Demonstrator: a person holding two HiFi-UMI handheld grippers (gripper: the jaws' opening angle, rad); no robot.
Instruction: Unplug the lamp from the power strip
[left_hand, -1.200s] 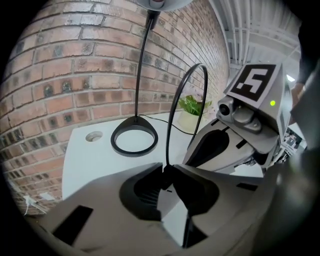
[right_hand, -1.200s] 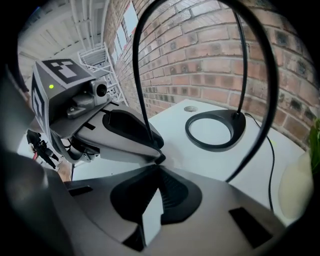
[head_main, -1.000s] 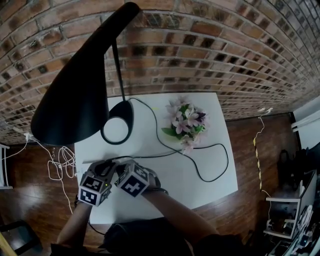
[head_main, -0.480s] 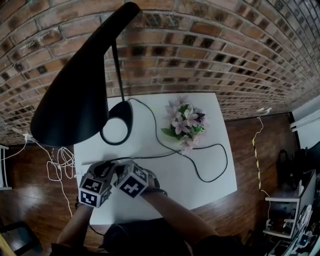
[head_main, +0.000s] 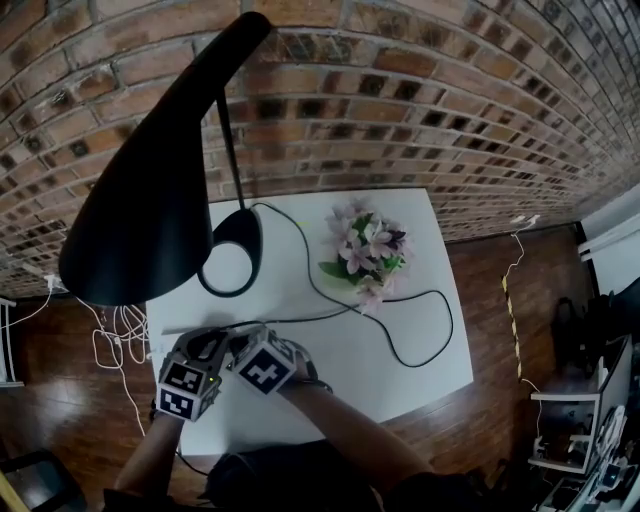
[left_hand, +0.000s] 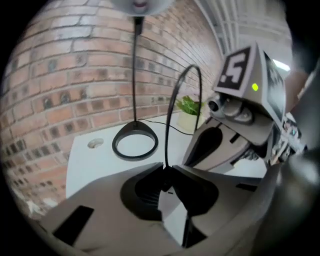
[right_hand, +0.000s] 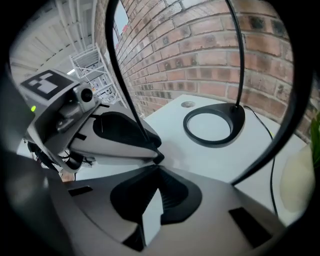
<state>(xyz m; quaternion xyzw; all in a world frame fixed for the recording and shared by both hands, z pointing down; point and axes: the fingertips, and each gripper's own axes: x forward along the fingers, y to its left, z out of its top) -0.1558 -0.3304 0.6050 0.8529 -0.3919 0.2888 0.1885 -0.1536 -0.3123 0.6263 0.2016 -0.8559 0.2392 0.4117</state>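
The black lamp has its big shade (head_main: 150, 190) high over the white table (head_main: 420, 230) and a ring base (head_main: 232, 262). Its black cord (head_main: 400, 345) loops past the flowers and runs back to both grippers at the front left. My left gripper (left_hand: 165, 172) is shut on the cord's black plug end, and the cord (left_hand: 172, 110) arcs up from its tips. My right gripper (right_hand: 155, 167) is shut, tips almost touching the left gripper (right_hand: 157, 156). A white surface shows in the slit under both pairs of jaws. The power strip (head_main: 175, 328) is mostly hidden beneath them.
A pot of pink and white flowers (head_main: 365, 245) stands mid-table, right of the lamp base. White cables (head_main: 115, 335) hang in a tangle off the table's left edge over the wooden floor. A brick wall runs behind the table. The lamp shade overhangs the left side.
The head view has shifted slightly. Both grippers stay pressed together at the same spot on the table's front left, the left still holding the cord end.
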